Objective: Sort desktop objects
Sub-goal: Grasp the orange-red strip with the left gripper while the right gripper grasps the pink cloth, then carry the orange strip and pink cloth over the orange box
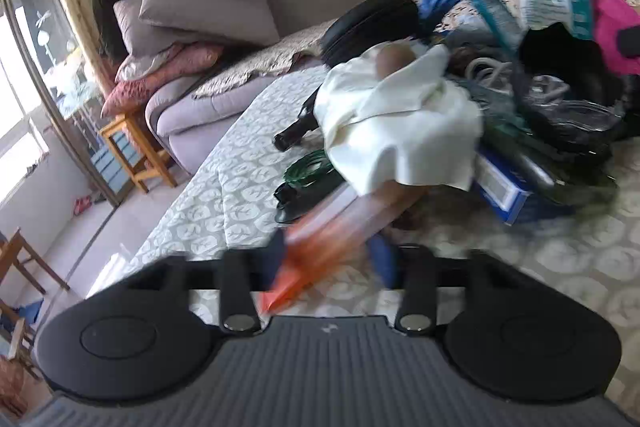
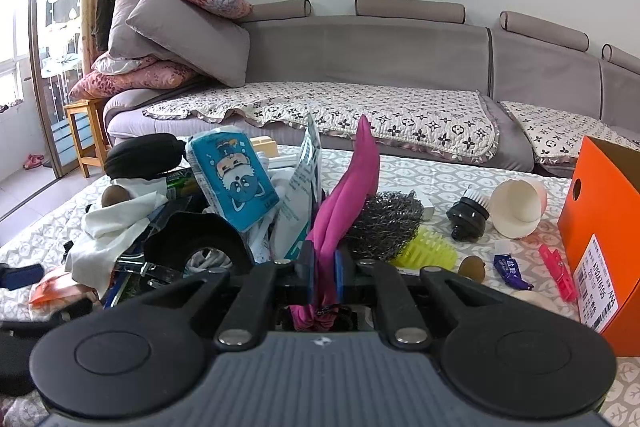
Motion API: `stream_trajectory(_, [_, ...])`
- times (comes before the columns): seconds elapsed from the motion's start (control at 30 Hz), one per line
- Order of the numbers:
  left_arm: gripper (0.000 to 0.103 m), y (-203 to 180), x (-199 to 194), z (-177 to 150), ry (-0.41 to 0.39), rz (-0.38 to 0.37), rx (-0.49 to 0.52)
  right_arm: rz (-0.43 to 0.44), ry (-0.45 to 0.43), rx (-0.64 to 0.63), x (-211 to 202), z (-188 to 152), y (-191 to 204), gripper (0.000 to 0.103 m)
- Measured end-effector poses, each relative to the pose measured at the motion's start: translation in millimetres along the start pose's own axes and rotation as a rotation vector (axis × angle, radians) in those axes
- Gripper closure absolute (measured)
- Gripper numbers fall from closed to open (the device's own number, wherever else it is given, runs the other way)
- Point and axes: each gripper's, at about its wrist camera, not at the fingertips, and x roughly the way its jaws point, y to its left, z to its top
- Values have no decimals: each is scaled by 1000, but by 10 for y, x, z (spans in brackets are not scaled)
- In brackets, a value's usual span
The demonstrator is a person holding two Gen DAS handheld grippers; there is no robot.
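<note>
Right gripper (image 2: 323,277) clenched on one magenta cloth (image 2: 352,187), two brown nuts (image 2: 472,267) flanking it, while left gripper (image 1: 326,267) grasps one blurred orange packet (image 1: 304,267).

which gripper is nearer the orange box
Right. The orange box stands just beside the right gripper, which is shut on a magenta cloth. The left gripper faces the clutter pile, box unseen.

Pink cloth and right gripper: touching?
Touching. The right wrist view shows the right gripper shut on the pink cloth, blue pads pressing both sides.
</note>
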Motion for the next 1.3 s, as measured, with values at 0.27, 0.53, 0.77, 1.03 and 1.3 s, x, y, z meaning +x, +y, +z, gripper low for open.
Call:
stream_trajectory(0.27, [97,72,-406,-31,-22,-25,-92,10,-58,-7,-202,76,-32,97])
stream_trajectory(0.53, [98,145,-1046,85,-36,-213,-283,21,-131,-32,-468,143,-66,97])
stream_trajectory(0.77, [98,-215,-1489,51,-146,-342,-193,38,-189,-44,-705,177,-145,97])
stream_trajectory(1.03, [98,-318,-1521,282,-270,-365,-194,25,-227,-36,-873,172,-325,97])
stream_trajectory(1.3, [98,-594,-1585,420,-322,-393,-209,2,-269,-35,-990,172,-468,98])
